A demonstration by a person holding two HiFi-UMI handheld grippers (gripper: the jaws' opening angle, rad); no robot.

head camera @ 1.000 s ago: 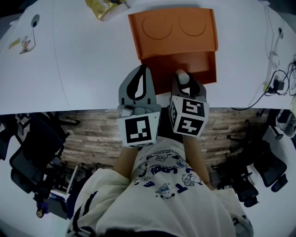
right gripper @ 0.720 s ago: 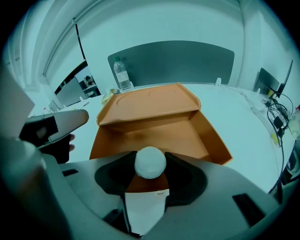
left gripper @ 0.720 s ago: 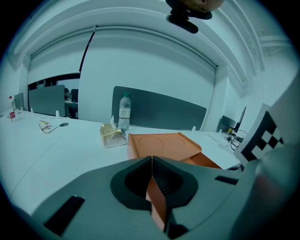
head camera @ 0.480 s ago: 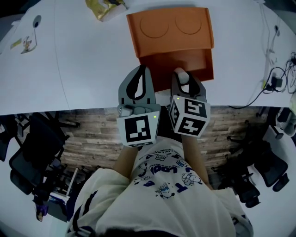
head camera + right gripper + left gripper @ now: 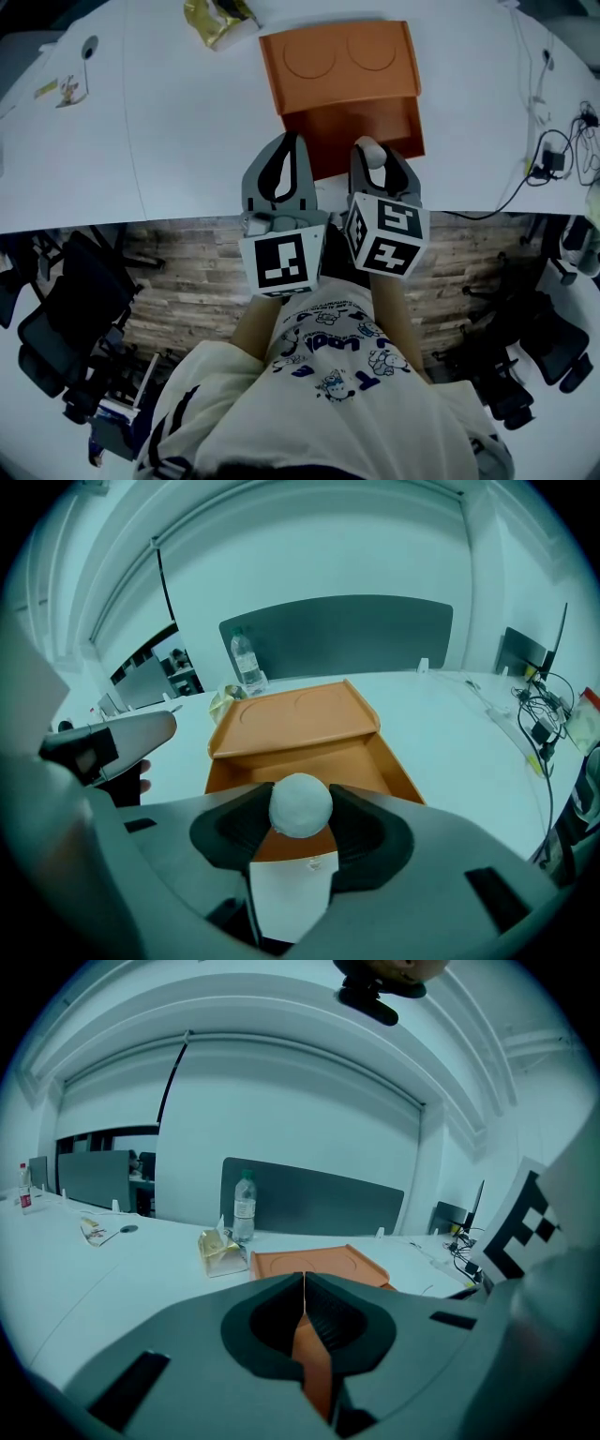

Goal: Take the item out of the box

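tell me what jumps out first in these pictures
A white ball sits clamped in the right gripper, at the near edge of the open orange box on the white table. The box's lid is folded back. Beside it, the left gripper is shut on nothing.

the orange box is matt, perhaps plastic; the white ball is rough-surfaced.

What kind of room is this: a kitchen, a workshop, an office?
Most likely an open-plan office or lab room. It has a long white table, black swivel chairs on the floor beside it, and a grey desk divider standing behind the orange box.
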